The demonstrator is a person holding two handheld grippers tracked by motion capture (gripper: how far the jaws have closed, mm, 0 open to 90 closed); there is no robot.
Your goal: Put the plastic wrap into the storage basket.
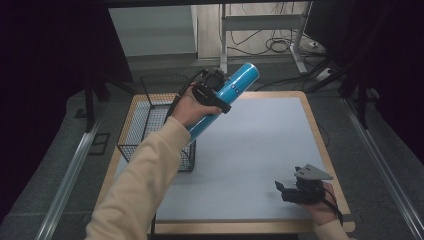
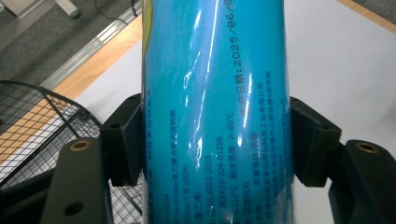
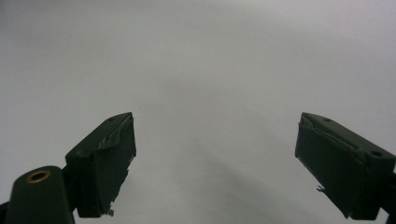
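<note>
A long blue cylinder (image 1: 235,87) wrapped in glossy printed film is held tilted in the air, its far end pointing up and to the right above the table's back edge. My left gripper (image 1: 212,95) is shut on its middle. In the left gripper view both black pads (image 2: 125,140) press the sides of the blue cylinder (image 2: 217,116). My right gripper (image 1: 286,191) rests low over the grey mat near the front right corner. Its jaws stand wide apart in the right gripper view, with nothing between the fingertips (image 3: 215,163).
A black wire basket (image 1: 155,125) stands at the table's left side, right under the cylinder's lower end. The grey mat (image 1: 250,150) covers the wooden table top. Beyond the back edge are a metal desk frame (image 1: 260,30) and loose cables on the floor.
</note>
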